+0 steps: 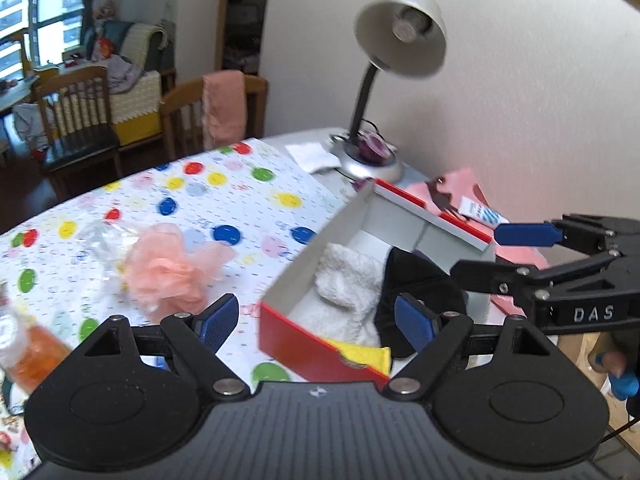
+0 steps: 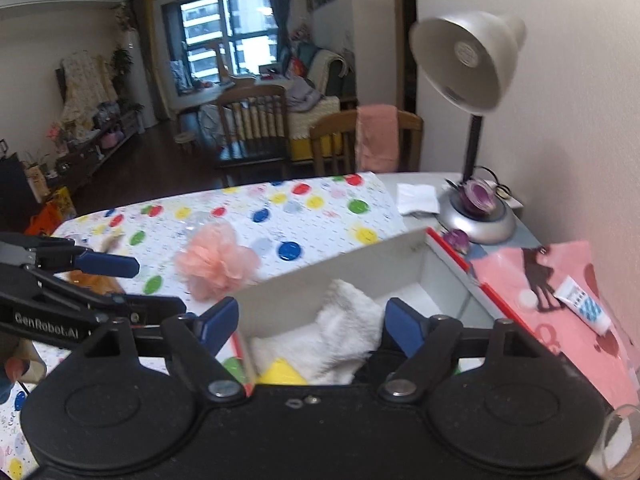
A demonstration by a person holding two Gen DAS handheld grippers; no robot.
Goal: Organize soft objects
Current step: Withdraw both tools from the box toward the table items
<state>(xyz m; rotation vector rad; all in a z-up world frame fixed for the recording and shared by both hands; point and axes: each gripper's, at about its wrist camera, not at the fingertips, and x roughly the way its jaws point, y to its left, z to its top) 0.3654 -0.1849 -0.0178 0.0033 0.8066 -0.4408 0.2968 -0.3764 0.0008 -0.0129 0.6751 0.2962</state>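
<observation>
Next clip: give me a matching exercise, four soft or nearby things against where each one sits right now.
Things:
1. white fluffy cloth
2. peach mesh pouf
3. pink towel
4. small tube

Places:
A. draped over a chair back
B. on the pink sheet by the wall
C. inside the red box
D. on the dotted tablecloth, outside the box

Pairs: 1-C, 2-D, 3-A, 4-B
</observation>
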